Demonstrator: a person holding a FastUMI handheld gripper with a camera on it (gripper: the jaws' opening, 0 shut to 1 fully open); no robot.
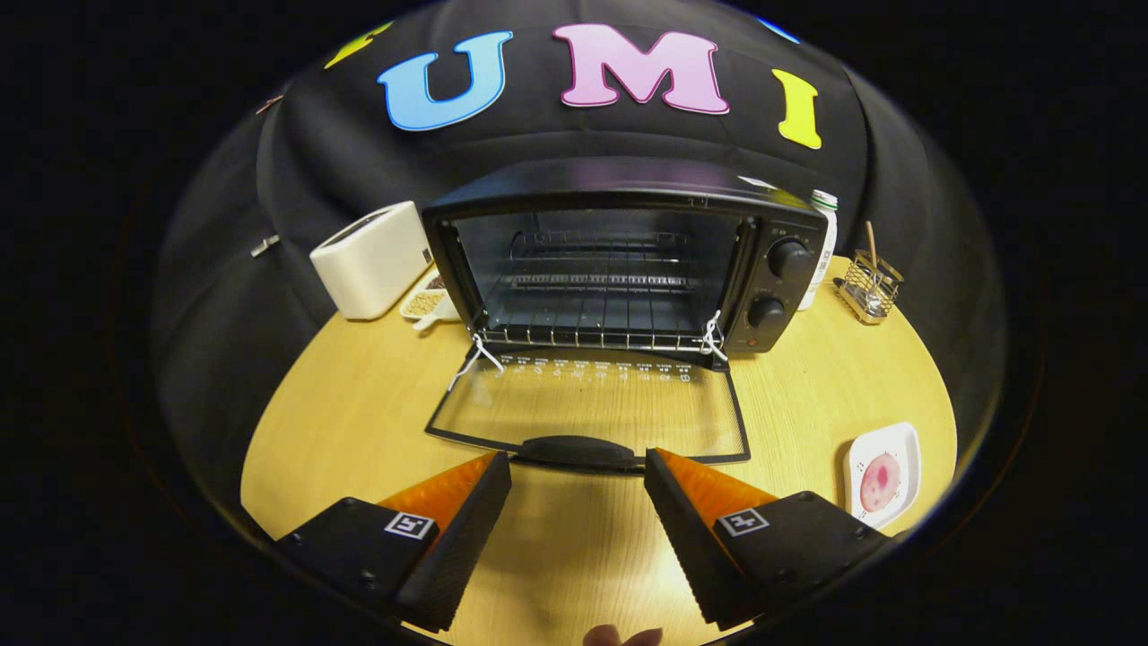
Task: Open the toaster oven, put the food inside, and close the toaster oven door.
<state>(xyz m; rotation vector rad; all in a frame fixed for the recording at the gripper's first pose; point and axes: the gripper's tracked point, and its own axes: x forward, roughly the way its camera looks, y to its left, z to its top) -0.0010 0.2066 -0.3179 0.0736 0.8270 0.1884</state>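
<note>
A black toaster oven stands on the round wooden table, straight ahead of me. Its glass door lies folded down flat, with the dark handle just beyond my fingertips. Inside, the wire rack is bare. My gripper is open, fingers wide apart with nothing between them. A small white plate with a round pink piece of food rests on the table to the right of the right finger.
A white toaster and a small dish of food sit left of the oven. A white bottle and a wire holder stand to its right. Two knobs face me.
</note>
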